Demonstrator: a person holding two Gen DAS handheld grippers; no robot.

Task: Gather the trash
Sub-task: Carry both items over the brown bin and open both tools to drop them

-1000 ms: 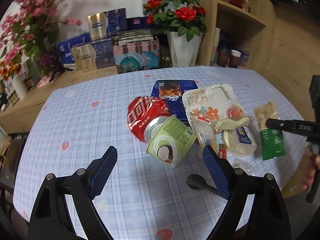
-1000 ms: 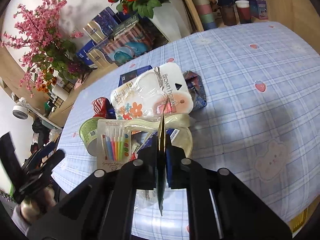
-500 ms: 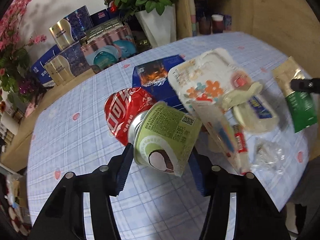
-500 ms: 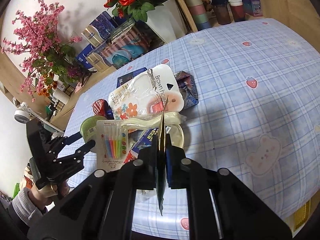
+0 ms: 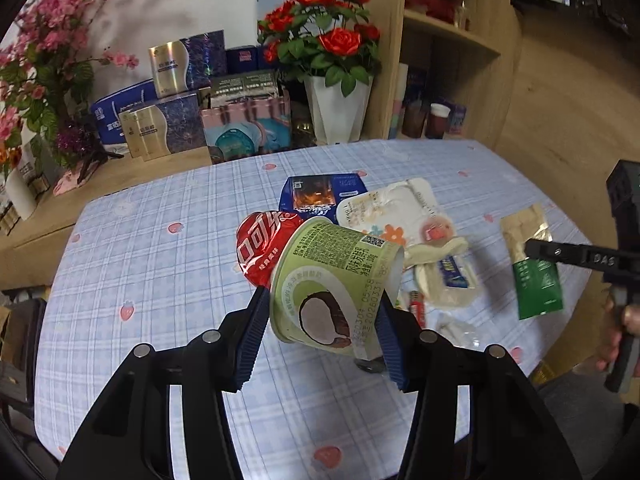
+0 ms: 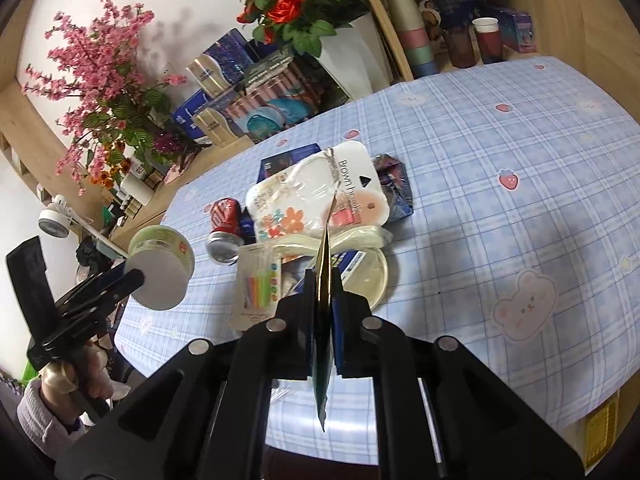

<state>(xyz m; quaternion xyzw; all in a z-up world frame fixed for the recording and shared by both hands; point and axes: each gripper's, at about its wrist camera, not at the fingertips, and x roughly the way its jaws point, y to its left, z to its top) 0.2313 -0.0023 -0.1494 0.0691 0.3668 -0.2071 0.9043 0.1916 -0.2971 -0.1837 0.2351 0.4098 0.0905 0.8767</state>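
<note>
Left gripper (image 5: 322, 330): my jaws clamp the green cup (image 5: 336, 280) (light, crushable) by its sides.
Right gripper (image 6: 323, 304): jaws pinch a thin, floppy wrapper (image 6: 325, 280).

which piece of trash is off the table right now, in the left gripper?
The green paper ice-cream cup, clamped between the left gripper's blue pads. The red soda can and white blister pack lie on the table.

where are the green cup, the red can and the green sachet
green cup (image 5: 344, 264), left wrist view, on its printed side wall
red can (image 5: 260, 248), left wrist view, on its label
green sachet (image 5: 538, 292), left wrist view, on its green lower half
</note>
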